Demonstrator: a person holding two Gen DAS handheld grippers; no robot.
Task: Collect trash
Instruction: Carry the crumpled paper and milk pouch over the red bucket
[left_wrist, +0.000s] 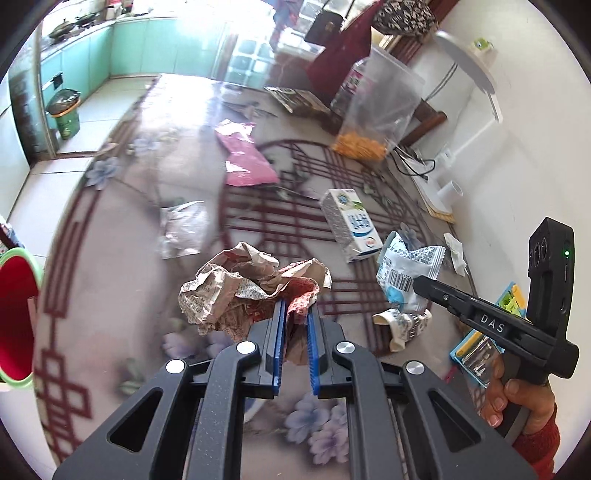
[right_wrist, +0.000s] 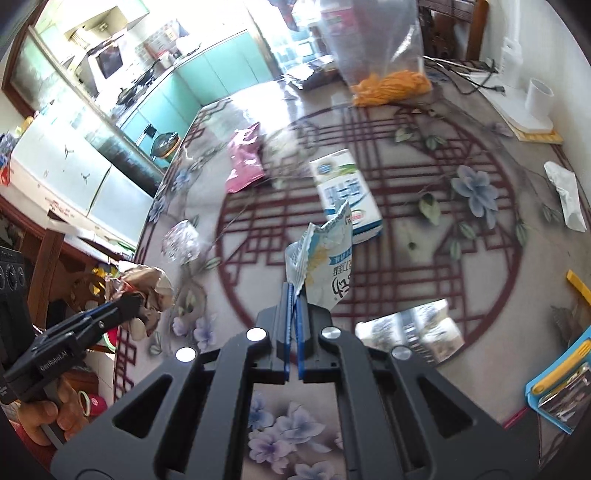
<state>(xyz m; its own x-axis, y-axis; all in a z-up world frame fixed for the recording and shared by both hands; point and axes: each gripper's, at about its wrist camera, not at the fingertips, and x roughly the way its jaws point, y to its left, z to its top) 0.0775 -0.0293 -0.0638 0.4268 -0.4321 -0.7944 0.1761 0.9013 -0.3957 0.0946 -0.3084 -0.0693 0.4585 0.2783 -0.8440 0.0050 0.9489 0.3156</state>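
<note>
My left gripper (left_wrist: 295, 306) is shut on a crumpled brown and white paper wrapper (left_wrist: 243, 284), lifted above the patterned table (left_wrist: 110, 258). In the right wrist view the same paper (right_wrist: 147, 288) hangs at the left gripper's (right_wrist: 129, 302) tips near the table's left edge. My right gripper (right_wrist: 295, 291) is shut on a white and blue snack wrapper (right_wrist: 325, 258), also held off the table. That wrapper (left_wrist: 402, 266) shows at the right gripper's (left_wrist: 421, 282) tip in the left wrist view. A milk carton (right_wrist: 343, 192), a pink bag (right_wrist: 243, 162) and a clear plastic scrap (right_wrist: 183, 240) lie on the table.
A red bin with a green rim (left_wrist: 14, 314) stands off the table's left edge. A clear bag of orange snacks (left_wrist: 376, 110) stands at the back. Another wrapper (left_wrist: 402, 325), a tissue (left_wrist: 456, 251) and a blue and yellow pack (right_wrist: 561, 384) lie at the right.
</note>
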